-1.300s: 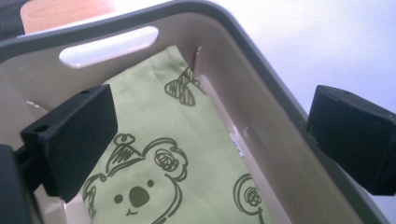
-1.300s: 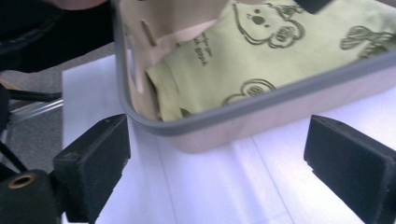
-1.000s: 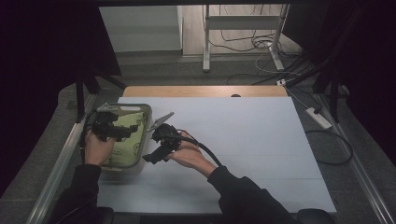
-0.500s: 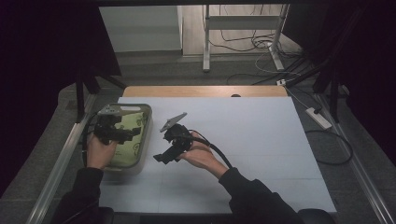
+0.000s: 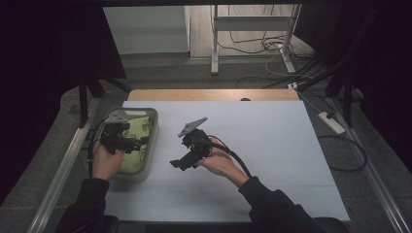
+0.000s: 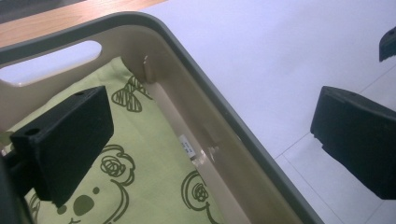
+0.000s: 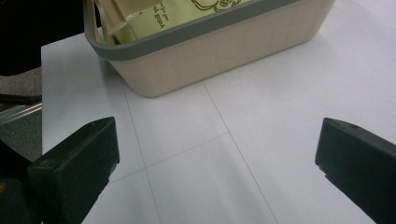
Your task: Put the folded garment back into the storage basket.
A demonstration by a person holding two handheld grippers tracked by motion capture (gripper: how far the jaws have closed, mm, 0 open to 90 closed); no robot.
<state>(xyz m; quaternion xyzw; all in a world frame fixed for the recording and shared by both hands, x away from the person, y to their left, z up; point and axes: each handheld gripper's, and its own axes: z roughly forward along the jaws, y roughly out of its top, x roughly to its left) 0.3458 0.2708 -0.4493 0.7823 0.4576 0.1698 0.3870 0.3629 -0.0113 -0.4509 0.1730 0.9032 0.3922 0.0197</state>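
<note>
A white sheet (image 5: 272, 145) covers the table under the right tongs (image 5: 179, 163) and runs on far to their right; faint seam lines (image 7: 219, 136) cross it between their jaws. Beyond both tongs a strip of bare wooden tabletop (image 5: 214, 94) shows. Left of the left tongs (image 5: 139, 141) a metal rail (image 5: 63, 170) runs along the table. Well off to the right, a white power strip (image 5: 333, 122) lies on the floor; far ahead stand a metal frame (image 5: 214, 39) and loose cables (image 5: 252, 46).

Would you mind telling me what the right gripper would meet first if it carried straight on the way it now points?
Probably the white table sheet first, since the right gripper tilts downward with open jaws; just beyond lies the beige basket. Depth is uncertain.
</note>
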